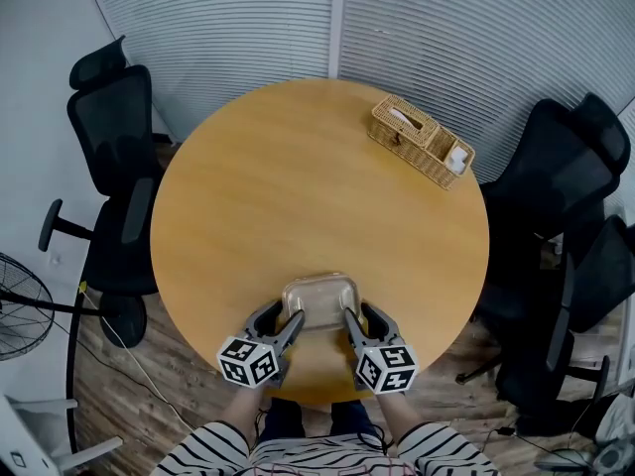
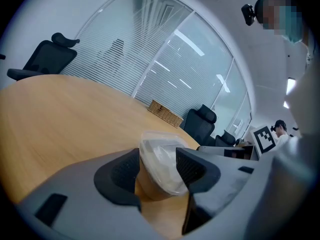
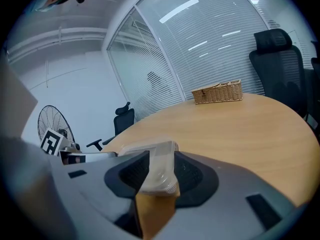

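A clear plastic lidded container (image 1: 319,300) rests on the round wooden table (image 1: 298,186) near its front edge. My left gripper (image 1: 283,320) is shut on the container's left rim, and my right gripper (image 1: 362,320) is shut on its right rim. In the left gripper view the container (image 2: 161,163) fills the gap of the left gripper (image 2: 157,168) between its dark pads (image 2: 124,172). The right gripper view shows the container's edge (image 3: 159,168) clamped in the right gripper (image 3: 157,173). Whatever the container holds cannot be made out.
A wicker basket (image 1: 422,140) with small items stands at the table's far right. Black office chairs stand at the left (image 1: 114,147) and right (image 1: 556,186). A floor fan (image 1: 20,305) is at the lower left. Slatted blinds close off the back.
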### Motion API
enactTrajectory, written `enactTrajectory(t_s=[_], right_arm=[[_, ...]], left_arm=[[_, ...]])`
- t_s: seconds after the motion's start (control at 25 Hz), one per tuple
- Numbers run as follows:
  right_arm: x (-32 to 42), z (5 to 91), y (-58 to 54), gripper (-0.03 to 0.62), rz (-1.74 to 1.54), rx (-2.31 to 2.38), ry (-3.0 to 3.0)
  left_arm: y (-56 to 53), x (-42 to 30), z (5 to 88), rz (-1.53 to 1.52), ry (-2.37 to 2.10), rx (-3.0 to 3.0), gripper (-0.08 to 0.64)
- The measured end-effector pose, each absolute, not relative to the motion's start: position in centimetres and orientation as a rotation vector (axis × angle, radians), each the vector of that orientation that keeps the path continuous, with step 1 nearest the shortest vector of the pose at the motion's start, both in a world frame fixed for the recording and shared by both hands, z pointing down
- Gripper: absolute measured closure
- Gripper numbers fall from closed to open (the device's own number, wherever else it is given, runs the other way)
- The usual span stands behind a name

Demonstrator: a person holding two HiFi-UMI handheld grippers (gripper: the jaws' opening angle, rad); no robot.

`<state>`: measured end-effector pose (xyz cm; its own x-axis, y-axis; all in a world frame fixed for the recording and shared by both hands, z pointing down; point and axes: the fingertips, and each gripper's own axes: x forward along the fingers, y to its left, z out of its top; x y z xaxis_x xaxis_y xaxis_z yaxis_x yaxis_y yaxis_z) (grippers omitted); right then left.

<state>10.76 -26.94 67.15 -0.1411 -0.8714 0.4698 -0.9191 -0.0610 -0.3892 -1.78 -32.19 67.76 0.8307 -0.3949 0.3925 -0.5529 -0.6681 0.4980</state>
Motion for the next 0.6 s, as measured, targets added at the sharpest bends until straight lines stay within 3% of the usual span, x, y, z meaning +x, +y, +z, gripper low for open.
enactTrajectory(t_s=[0.32,0.6], right_arm=[[10.6,66.0,-26.6,0.451,1.059,2.063,-2.113],[10.5,64.0,-26.0,0.523,1.097,2.141,-2.116]], left_arm=[[-32.1,-2.2,66.1,0.275,-0.704,2.386,0.353],[-32.3,-3.0,63.5,0.192,-0.710,2.391,0.353]])
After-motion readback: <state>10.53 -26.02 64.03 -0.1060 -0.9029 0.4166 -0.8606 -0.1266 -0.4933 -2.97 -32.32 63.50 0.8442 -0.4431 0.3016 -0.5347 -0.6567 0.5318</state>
